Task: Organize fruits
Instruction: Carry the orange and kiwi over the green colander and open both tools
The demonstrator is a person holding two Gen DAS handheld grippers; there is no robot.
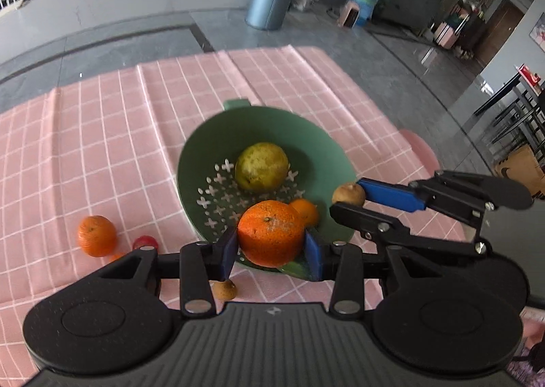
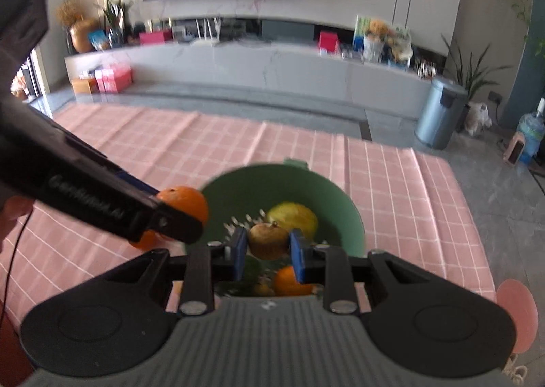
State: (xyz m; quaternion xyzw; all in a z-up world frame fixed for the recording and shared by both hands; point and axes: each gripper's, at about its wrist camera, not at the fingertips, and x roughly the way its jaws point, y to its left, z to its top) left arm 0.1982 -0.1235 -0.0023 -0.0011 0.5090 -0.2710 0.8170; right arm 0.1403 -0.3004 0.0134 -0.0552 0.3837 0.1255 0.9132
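At the lower left of the left wrist view, a loose orange (image 1: 97, 236) lies on the pink checked cloth (image 1: 102, 135) covering the bench, with a small red fruit (image 1: 145, 242) just beside it and a small brown fruit (image 1: 224, 289) near the bottom edge, half hidden under the tool. Toward the centre, the left hand-held gripper (image 1: 271, 247) is closed snugly on a large orange (image 1: 270, 232), its blue pads pressing both sides, and holds it over the near rim of the green colander (image 1: 299, 135). Inside the colander sit a yellow-green pear-like fruit (image 1: 261, 166) and a small orange (image 1: 305, 211). To the right, the right hand-held gripper (image 1: 352, 198) is nearly closed on a small brown round fruit (image 1: 348, 193), at the colander's right rim; its own camera shows that fruit (image 2: 268, 240) pinched between the blue pads above the bowl. The step in hand looks like delivery: both fruits are being brought to the colander. The next move likely calls for bringing each fully over the bowl, lowering, and opening the jaws without the two tools colliding, then returning for the fruits on the cloth.
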